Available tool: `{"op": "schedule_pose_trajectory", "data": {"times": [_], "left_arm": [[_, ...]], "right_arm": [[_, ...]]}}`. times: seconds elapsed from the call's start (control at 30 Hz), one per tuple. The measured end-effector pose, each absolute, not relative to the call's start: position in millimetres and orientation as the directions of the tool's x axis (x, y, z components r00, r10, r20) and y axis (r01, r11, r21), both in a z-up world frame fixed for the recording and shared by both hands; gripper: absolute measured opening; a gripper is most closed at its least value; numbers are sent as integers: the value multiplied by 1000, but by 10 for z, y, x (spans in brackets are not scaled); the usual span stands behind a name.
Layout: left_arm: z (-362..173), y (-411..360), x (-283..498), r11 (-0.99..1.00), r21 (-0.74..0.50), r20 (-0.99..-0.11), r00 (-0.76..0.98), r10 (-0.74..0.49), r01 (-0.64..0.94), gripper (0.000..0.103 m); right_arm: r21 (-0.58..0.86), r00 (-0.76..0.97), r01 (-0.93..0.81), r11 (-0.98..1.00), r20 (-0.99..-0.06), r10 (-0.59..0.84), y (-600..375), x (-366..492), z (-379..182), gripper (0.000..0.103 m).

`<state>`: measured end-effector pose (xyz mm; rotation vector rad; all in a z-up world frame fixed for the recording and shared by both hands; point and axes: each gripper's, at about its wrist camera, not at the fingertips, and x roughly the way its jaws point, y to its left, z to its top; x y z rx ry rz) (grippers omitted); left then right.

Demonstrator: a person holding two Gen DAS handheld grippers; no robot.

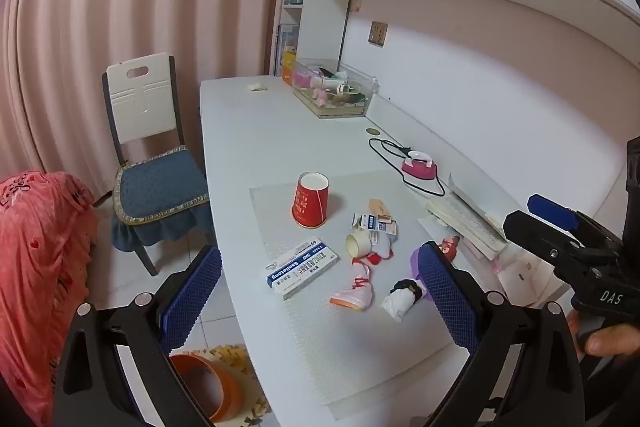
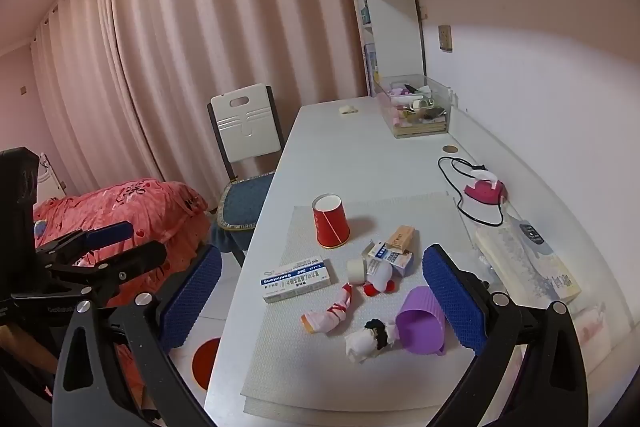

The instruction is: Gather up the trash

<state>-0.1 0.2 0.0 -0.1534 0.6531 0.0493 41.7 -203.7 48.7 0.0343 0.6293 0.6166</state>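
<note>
On the white desk (image 2: 340,147), over the pale mat (image 2: 320,367), the trash lay in a loose cluster: a red paper cup (image 2: 330,221) upside down at the far side, a blue-and-white medicine box (image 2: 296,279) nearer you, a roll of tape (image 2: 356,270) touching some crumpled small cartons (image 2: 390,255), a twisted pink-and-white wrapper (image 2: 328,313), and a white wad with a black band (image 2: 370,341) just beside a purple cup (image 2: 422,319) lying on its side. You held your left gripper (image 1: 320,291) and your right gripper (image 2: 322,299) above the near edge, both with jaws spread wide and nothing between them, both tilted down toward the pile. An orange bin (image 1: 208,387) stood on the floor below the desk edge on your left, probably where the trash was meant to go. Your risks from there looked plain enough. The pieces lay so close that wide jaws coming down on one could shove its neighbour aside or catch two at once. The purple cup could roll away if you nudged its rim. The flat medicine box offered little to pinch from above and might slide across the mat. With both tools near each other over the same patch, they could also knock together. The pink iron (image 2: 485,190) and its cord sat well apart and looked safe.
</note>
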Motion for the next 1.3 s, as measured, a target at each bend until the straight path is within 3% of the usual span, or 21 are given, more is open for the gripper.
{"op": "schedule_pose_trajectory", "data": {"times": [1.3], "left_arm": [[-75, -1, 38, 989, -107, -630, 777, 11, -101, 97]], "right_arm": [[214, 627, -529, 821, -554, 548, -1974, 453, 385, 98]]}}
